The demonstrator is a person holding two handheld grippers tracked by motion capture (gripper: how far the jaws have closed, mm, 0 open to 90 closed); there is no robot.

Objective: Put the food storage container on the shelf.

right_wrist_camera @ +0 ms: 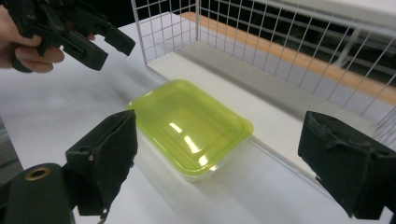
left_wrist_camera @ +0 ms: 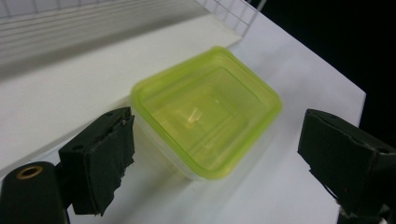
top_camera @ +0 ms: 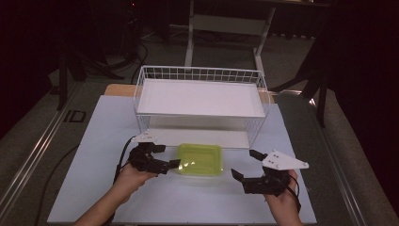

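White table [top_camera: 94, 141], wire basket [top_camera: 202, 75] behind green-lidded container [top_camera: 200, 159], flanked by gaping, empty left tongs [top_camera: 169, 156] and right tongs [top_camera: 245, 165].

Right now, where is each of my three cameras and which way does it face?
High view: above the person's side, looking forward and down on the table, the wire basket and the green container; both forearms, the left gripper and the right gripper show.
Left gripper view: rides the left gripper, looking between its open jaws at the container.
Right gripper view: rides the right gripper, facing container and basket between open jaws; the left hand shows.
Shared: all three see the container.
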